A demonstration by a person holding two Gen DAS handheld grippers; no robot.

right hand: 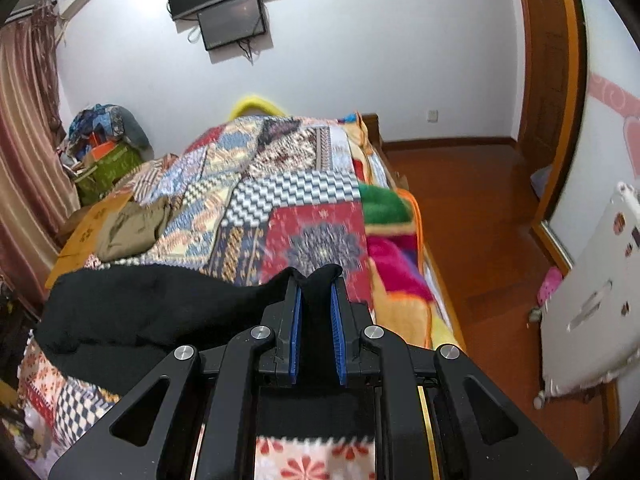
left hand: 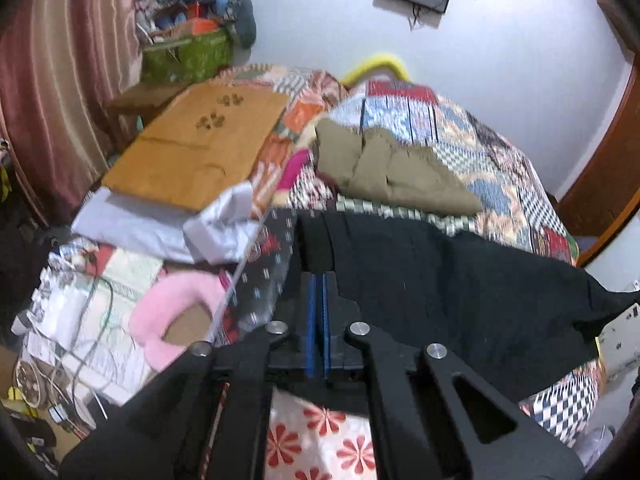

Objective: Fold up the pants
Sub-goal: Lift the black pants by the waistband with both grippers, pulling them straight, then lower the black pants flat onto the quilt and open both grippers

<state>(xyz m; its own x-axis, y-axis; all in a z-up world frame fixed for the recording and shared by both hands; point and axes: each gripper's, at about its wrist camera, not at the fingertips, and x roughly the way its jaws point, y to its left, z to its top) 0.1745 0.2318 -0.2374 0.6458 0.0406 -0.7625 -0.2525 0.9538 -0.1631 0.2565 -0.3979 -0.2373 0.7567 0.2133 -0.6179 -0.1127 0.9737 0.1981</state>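
Note:
Black pants [left hand: 460,280] hang stretched between my two grippers above a patchwork bed quilt [left hand: 460,132]. My left gripper [left hand: 319,280] is shut on the pants' left edge, its blue pads pressed together with cloth between them. My right gripper [right hand: 317,284] is shut on the pants [right hand: 132,304] at their other end; a bunch of black cloth sticks up between its blue pads [right hand: 295,320]. The fabric sags between the two grips.
Folded olive trousers [left hand: 392,168] lie on the quilt [right hand: 280,184] further back. A cardboard sheet [left hand: 200,144], white cloth [left hand: 168,228] and pink pillow [left hand: 176,312] lie left. Wooden floor [right hand: 480,220] and a white device [right hand: 592,300] are right of the bed.

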